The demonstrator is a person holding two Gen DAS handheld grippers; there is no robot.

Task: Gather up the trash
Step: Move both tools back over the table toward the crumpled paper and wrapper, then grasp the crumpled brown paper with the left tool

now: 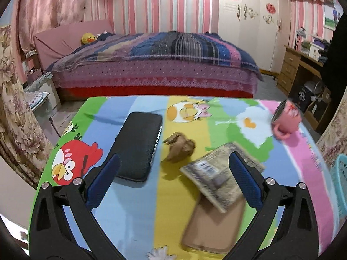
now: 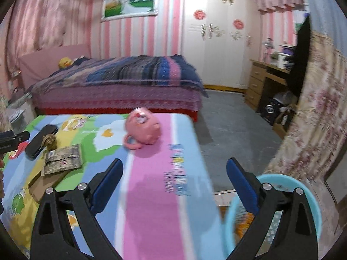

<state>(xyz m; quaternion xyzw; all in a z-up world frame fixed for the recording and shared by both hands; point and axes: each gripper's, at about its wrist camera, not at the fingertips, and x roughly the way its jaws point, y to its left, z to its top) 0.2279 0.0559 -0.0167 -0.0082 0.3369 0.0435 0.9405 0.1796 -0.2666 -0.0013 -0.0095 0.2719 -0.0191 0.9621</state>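
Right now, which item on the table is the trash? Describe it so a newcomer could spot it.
On the cartoon-print table, look mid-surface between the black case and the camouflage pouch. The crumpled brown paper wad lies there, the only wrinkled, shapeless item.

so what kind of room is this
Most likely a home bedroom: a made bed with a striped blanket, a white wardrobe against the far wall, and a wooden desk beside it.

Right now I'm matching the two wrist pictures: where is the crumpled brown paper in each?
Left wrist view: crumpled brown paper at centre, just right of the black case.
Right wrist view: crumpled brown paper far left, against the black case's right side.
Shared landmark: the pink mug, lying on its side on the tablecloth's pink stripe.
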